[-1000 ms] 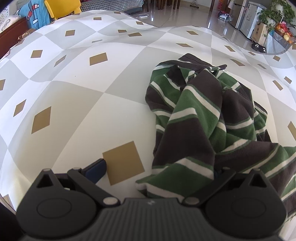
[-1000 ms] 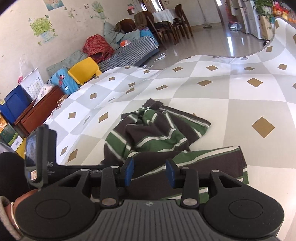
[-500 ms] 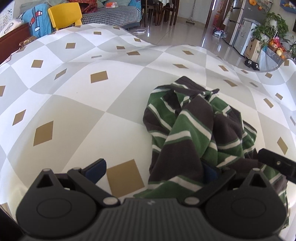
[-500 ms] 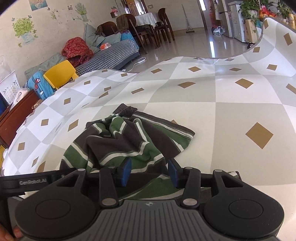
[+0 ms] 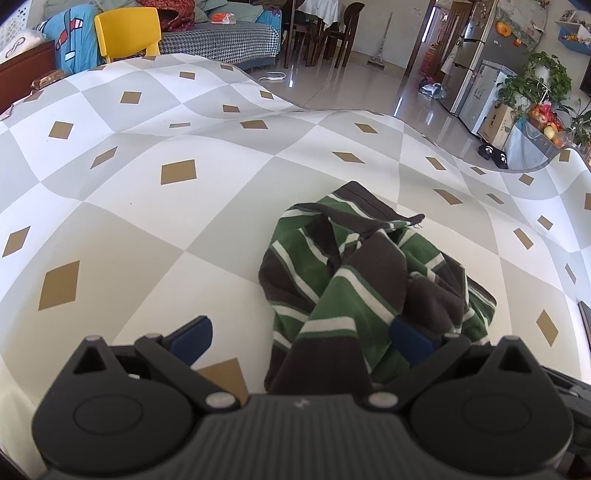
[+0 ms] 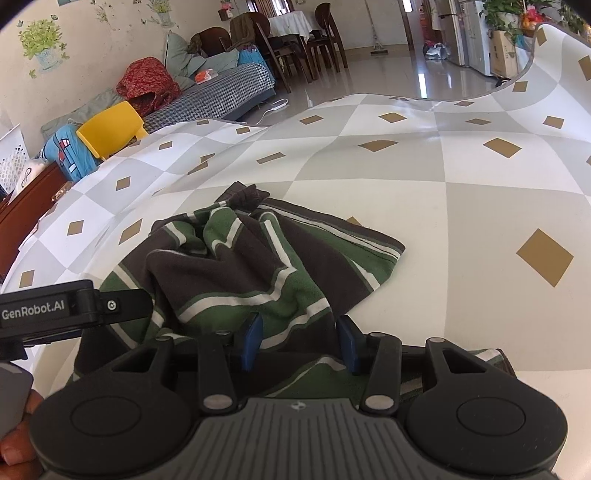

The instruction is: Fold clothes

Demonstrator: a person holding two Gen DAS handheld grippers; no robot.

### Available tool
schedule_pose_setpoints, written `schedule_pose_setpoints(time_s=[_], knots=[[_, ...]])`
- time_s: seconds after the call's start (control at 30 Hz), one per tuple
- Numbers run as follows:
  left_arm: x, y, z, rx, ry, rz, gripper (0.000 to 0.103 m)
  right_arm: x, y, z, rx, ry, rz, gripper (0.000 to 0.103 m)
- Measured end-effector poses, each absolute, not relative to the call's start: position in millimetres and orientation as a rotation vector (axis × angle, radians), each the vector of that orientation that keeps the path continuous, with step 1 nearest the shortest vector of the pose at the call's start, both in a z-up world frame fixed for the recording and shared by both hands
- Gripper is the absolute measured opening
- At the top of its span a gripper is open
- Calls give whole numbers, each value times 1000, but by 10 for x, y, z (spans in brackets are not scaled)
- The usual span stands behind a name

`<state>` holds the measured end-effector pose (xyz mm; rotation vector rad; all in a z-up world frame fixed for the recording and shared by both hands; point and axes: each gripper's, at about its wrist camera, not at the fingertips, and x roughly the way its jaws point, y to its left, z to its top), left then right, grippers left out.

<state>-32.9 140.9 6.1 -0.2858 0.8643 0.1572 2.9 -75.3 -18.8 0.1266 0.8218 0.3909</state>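
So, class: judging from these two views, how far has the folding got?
Done: nothing; the striped garment lies crumpled on the checked cloth. In hand: both grippers, left and right, hang open over its near edge, gripping nothing. Left: spreading it flat and every fold.

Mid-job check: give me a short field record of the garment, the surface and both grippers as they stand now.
garment: striped shirt, green, brown and white, crumpled in a heap, not yet folded
surface: checked cloth with tan diamonds
left gripper: jaws wide open, near edge of the shirt between them, right pad against the fabric, left pad over bare cloth
right gripper: jaws part open astride a fold of the shirt, no clamp visible
background: yellow chair
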Motion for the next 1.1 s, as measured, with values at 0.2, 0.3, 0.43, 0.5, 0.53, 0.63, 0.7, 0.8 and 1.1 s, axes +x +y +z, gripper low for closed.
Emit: schedule_pose_setpoints(time_s=[0.2,0.3,0.43,0.5,0.53,0.63,0.7,0.8,1.1], knots=[[-251,1340,-5,-270,881,145,103,41,-783,-192,126,834,369,20],[-258,1290,-23,-234,872,152,103,39,-800,-192,135,840,370,17],[-290,1275,-10,-221,853,149,96,12,-771,-184,113,834,368,15],[-304,1263,4,-217,845,132,88,0,-772,-175,110,829,362,14],[-311,1256,9,-215,841,125,83,-6,-773,-169,109,826,359,14],[-325,1250,18,-215,837,113,71,-26,-794,-134,108,808,339,13],[-333,1253,25,-221,834,108,62,-33,-820,-111,108,797,324,13],[-346,1244,40,-225,828,102,57,-44,-870,-79,115,786,293,13],[-364,1202,58,-212,826,94,57,-67,-1093,22,154,764,190,12]])
